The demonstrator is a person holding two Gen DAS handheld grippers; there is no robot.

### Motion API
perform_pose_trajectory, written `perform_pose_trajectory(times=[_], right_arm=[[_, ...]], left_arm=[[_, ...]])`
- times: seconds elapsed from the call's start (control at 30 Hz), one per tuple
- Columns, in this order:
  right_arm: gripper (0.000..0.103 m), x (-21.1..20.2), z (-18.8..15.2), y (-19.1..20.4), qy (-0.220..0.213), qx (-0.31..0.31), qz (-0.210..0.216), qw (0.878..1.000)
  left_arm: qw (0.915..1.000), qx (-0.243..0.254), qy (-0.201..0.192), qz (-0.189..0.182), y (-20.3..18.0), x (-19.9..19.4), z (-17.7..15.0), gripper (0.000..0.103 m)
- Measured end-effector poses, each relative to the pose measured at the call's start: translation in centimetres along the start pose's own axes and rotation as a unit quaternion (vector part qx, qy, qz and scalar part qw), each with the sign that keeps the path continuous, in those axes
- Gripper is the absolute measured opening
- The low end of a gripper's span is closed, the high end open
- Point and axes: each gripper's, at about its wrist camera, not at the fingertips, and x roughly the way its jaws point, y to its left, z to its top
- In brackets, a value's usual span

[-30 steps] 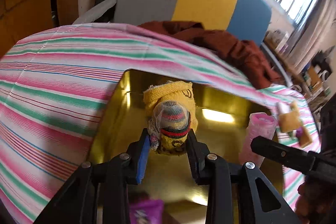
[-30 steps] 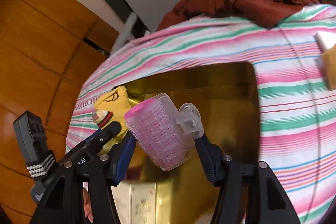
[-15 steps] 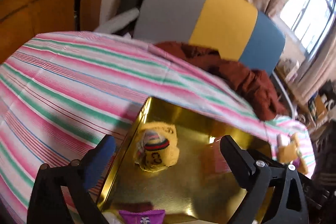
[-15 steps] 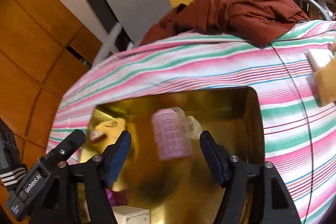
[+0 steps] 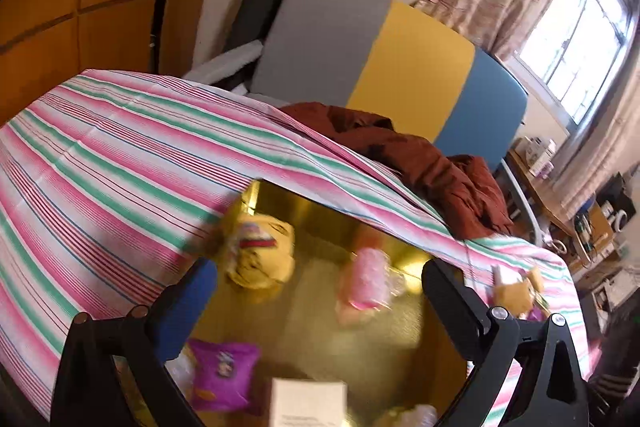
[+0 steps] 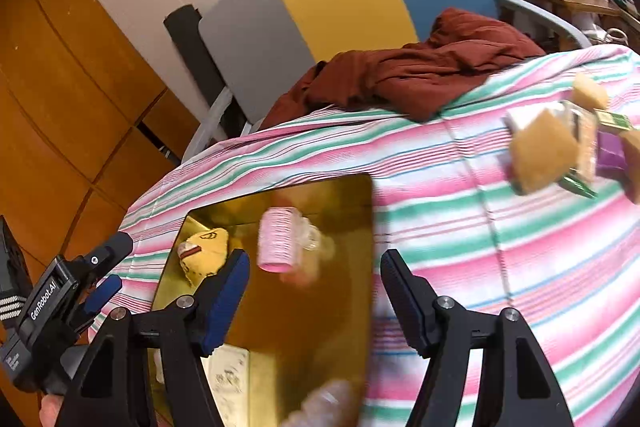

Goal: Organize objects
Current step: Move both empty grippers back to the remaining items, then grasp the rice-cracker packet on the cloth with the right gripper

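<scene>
Both my tongs, left (image 5: pixel 320 287) and right (image 6: pixel 314 279), gape empty; the roller (image 6: pixel 277 245) could roll against the tray's (image 6: pixel 362 267) right edge.

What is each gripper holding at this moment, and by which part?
Nothing. The left gripper and right gripper stand open and empty; the yellow sock bundle and pink hair roller lie loose in the gold tray.

We count one gold tray (image 6: pixel 360 227), one pink hair roller (image 6: pixel 277 243), one yellow sock bundle (image 5: pixel 260 255), one purple packet (image 5: pixel 222 375), two sponges (image 6: pixel 540 151).
</scene>
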Motion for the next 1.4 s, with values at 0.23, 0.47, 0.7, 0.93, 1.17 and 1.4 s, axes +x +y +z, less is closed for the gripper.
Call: perform_pose_trajectory(times=[0.23, 0.47, 0.7, 0.93, 1.17, 1.4], right_arm=[[0.069, -3.1, -1.3, -3.8, -0.017, -0.001, -0.032, 0.999], [0.069, -6.2, -3.5, -8.3, -0.028, -0.008, -0.070, 0.997], [0.069, -9.4, -5.1, -13.9, -0.047, 0.015, -0.125, 0.991], [0.069, -12.7, -5.3, -19.4, -0.089, 0.005, -0.236, 0.968], [0.069, -12.8, -4.3, -25.7, -0.067, 0.027, -0.279, 0.958], [0.069, -11.4, -4.2, -28.0, -0.043, 0.034, -0.268, 0.962]], left_arm=[[0.9982, 0.042, 0.019, -0.039, -4.7, -0.9, -2.7, 0.103], [0.9875, 0.119, 0.046, -0.092, -10.5, -1.3, -6.4, 0.103], [0.9727, 0.155, 0.093, -0.145, -15.1, -0.5, -10.4, 0.103], [0.9581, 0.212, 0.110, -0.158, -19.3, -0.1, -13.5, 0.103], [0.9534, 0.230, 0.125, -0.150, -21.4, 1.3, -14.1, 0.103], [0.9546, 0.229, 0.140, -0.129, -22.5, 3.3, -14.3, 0.103]])
